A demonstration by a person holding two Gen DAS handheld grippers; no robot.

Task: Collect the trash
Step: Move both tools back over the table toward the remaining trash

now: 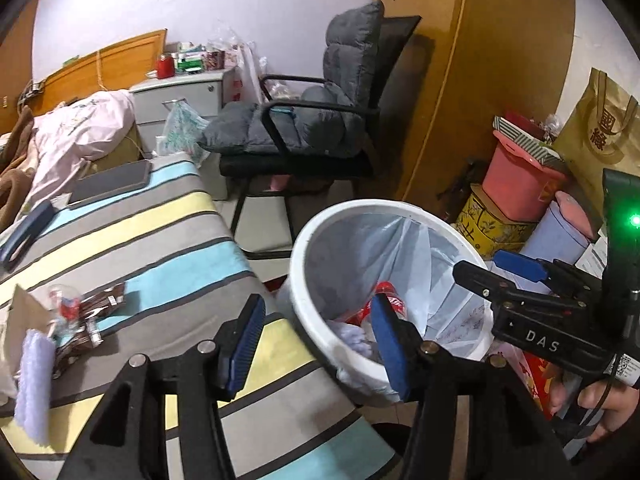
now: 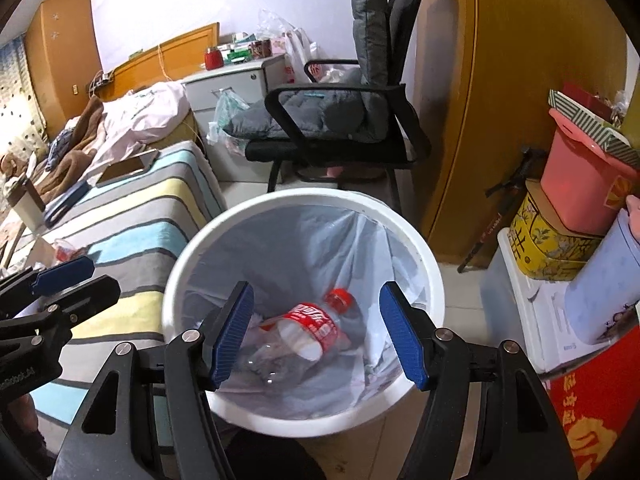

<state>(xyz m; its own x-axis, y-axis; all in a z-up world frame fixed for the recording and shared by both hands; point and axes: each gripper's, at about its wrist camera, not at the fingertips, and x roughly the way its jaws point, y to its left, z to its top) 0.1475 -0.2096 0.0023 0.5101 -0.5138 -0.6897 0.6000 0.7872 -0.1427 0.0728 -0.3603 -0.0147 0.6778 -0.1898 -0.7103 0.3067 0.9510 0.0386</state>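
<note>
- Directly below the right gripper (image 2: 316,332), the round white plastic trash bin (image 2: 434,280) with a translucent white liner is seen; its jaws are spread apart with nothing between the blue ribbed pads, and the bin's open mouth is framed by them.
- Inside the bin, between and beyond the right gripper's fingers, a crushed clear plastic bottle with a red label and red cap (image 2: 316,324) is found lying on crumpled pale wrappers.
- Over the seam between bed and bin, the left gripper (image 1: 316,344) is held with its jaws parted and empty; its right pad hangs above the bin's near rim, its left pad above the striped bedspread (image 1: 168,240).
- To the left of the left gripper, on the bedspread, uncollected litter is seen: a brown foil snack wrapper (image 1: 100,308), a small clear bottle with a red label (image 1: 66,304), and a pale lilac fuzzy cloth (image 1: 34,384) nearer the lens.
- Farther along the bed, a dark flat tablet (image 1: 110,184) is laid.
- Beyond the bin, a black armchair with a grey padded cushion (image 2: 340,112) is stood on the floor.
- To the right of both grippers, stacked boxes are crowded close to the bin: a pink plastic box (image 2: 584,184) on a yellow patterned tin (image 2: 552,244).
</note>
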